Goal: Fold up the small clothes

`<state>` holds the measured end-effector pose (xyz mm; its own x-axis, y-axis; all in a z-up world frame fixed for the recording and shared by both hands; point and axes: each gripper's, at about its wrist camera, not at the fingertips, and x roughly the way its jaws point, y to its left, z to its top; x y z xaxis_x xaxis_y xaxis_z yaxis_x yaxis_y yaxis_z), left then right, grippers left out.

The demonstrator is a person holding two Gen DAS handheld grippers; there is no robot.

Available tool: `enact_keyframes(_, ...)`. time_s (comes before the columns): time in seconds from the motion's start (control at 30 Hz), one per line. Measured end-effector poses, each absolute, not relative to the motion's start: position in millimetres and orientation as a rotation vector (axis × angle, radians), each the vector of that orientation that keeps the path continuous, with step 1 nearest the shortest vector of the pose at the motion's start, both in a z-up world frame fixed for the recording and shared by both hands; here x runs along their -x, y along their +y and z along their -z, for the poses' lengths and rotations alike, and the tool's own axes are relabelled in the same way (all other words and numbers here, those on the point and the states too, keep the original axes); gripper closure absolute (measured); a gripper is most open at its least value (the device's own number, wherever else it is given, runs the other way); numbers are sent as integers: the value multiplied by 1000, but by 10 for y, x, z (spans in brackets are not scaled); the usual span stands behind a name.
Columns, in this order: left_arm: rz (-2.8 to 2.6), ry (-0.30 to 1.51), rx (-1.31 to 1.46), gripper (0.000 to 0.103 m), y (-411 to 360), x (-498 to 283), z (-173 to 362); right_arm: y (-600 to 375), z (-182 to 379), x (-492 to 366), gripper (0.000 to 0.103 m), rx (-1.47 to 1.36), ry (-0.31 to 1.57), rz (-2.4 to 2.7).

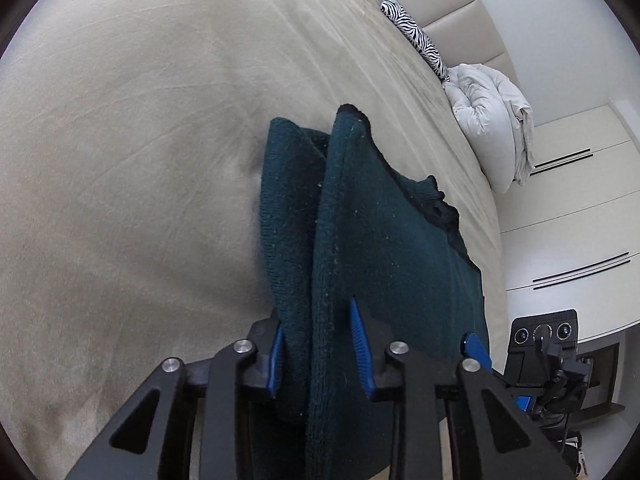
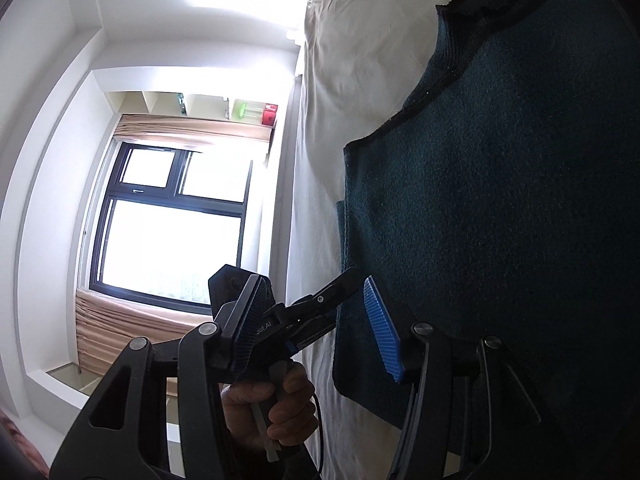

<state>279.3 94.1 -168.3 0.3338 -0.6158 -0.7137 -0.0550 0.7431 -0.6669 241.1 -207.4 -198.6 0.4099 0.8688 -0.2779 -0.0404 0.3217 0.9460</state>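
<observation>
Left gripper (image 1: 322, 354): blue-padded fingers (image 1: 361, 344) set either side of a thick fold of dark teal knit sweater (image 1: 360, 220); pinching it, fabric bunched between the pads and running back past the camera.

Right gripper (image 2: 316, 332): fingers spread, nothing between the pads. Right-hand blue pad (image 2: 382, 330) lies against the sweater (image 2: 500, 220) edge; whether it presses the knit cannot be told. Left-hand pad sits clear of the garment. Beyond its fingers the left gripper (image 2: 320, 304) crosses the view, partly blocking the window; a hand (image 2: 272, 412) wraps its handle.

Sweater: lifted off the beige bed (image 1: 140, 160) in two upright folds in the left wrist view; dark trim along the far edge, pale lint specks over the knit. Its far part drapes toward the bed sheet.

Beyond the sweater, at the bed's far end: rumpled white duvet (image 1: 488, 128), then a zebra-print pillow (image 1: 416, 36) against a padded headboard (image 1: 440, 4). Off the bed: white cabinets (image 1: 568, 208); window (image 2: 168, 220) with tan curtain.
</observation>
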Motion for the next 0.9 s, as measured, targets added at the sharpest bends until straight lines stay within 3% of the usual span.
enact_keyframes(0.13, 402, 1190, 708, 88, 996, -2754, 1690, -2278, 1960, -2343, 52, -1076, 947, -722)
enact_keyframes(0.37, 377, 1149, 564, 91, 808, -2718, 1374, -2560, 1994, -2259, 52, -1088, 929, -695)
enact_keyframes(0.73, 480, 1112, 260, 92, -562, -2728, 633, -3296, 2061, -2138, 52, -1170, 894, -684)
enact_keyframes(0.83, 502, 1121, 200, 92, -1127, -2687, 652, -3630, 2069, -2180, 44, -1245, 880, -713)
enact_keyframes(0.9, 524, 1125, 164, 92, -1475, -2624, 708, -3831, 2089, -2220, 34, -1291, 861, -722)
